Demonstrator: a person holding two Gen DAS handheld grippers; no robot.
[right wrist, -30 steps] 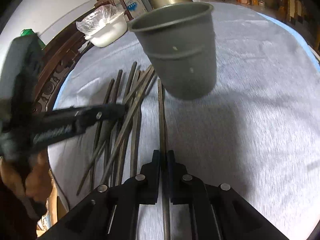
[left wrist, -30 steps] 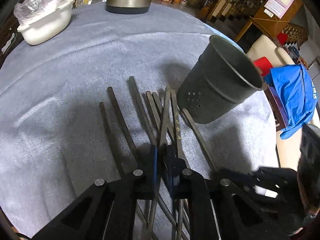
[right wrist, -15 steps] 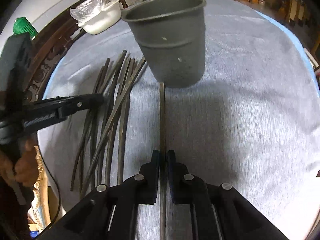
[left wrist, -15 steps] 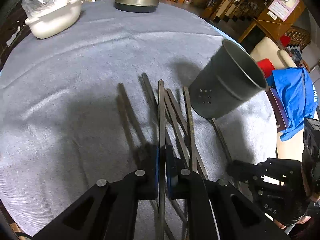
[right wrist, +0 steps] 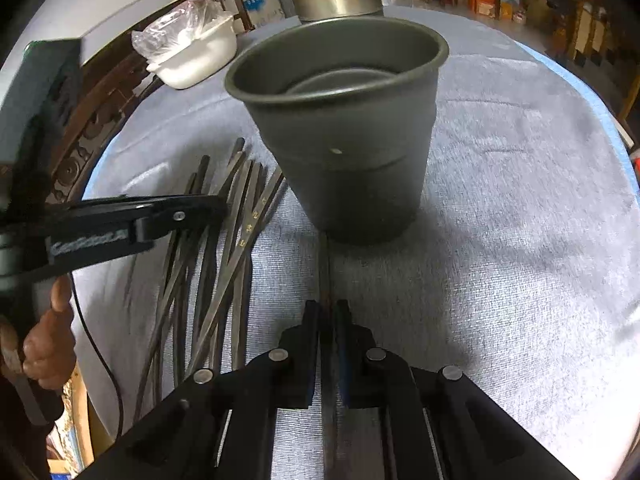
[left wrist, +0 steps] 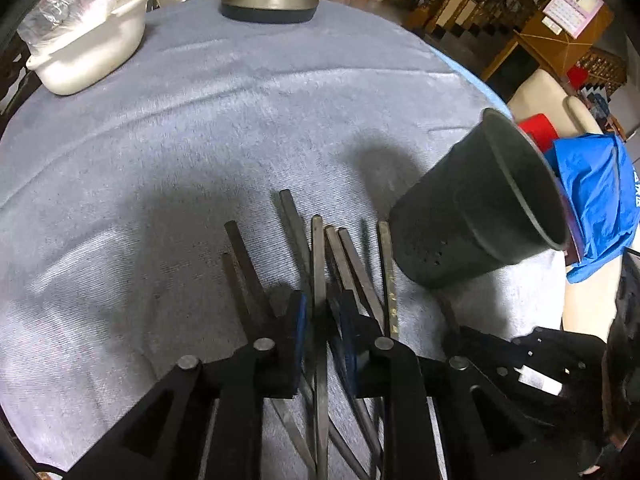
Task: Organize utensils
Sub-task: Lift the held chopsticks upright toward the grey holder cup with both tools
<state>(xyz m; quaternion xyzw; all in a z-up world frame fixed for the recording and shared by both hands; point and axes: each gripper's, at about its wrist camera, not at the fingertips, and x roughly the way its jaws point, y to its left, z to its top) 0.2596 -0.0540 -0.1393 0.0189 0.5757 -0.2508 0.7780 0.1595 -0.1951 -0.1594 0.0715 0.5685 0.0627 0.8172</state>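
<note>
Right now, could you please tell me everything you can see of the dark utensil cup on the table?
The utensil cup is a dark grey tapered holder, matte like plastic or coated metal, with a rolled rim and small drain holes low on its wall. It stands upright on the grey tablecloth, open mouth up, seemingly empty. The loose chopsticks lie just beside its base; the chopstick in the right gripper reaches its foot.

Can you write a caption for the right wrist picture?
Right gripper pinches one chopstick pointing at the gray cup.

Dim indoor light, soft shadows on the grey cloth [left wrist: 200,140], strong fisheye bending and dark vignetted corners.
</note>
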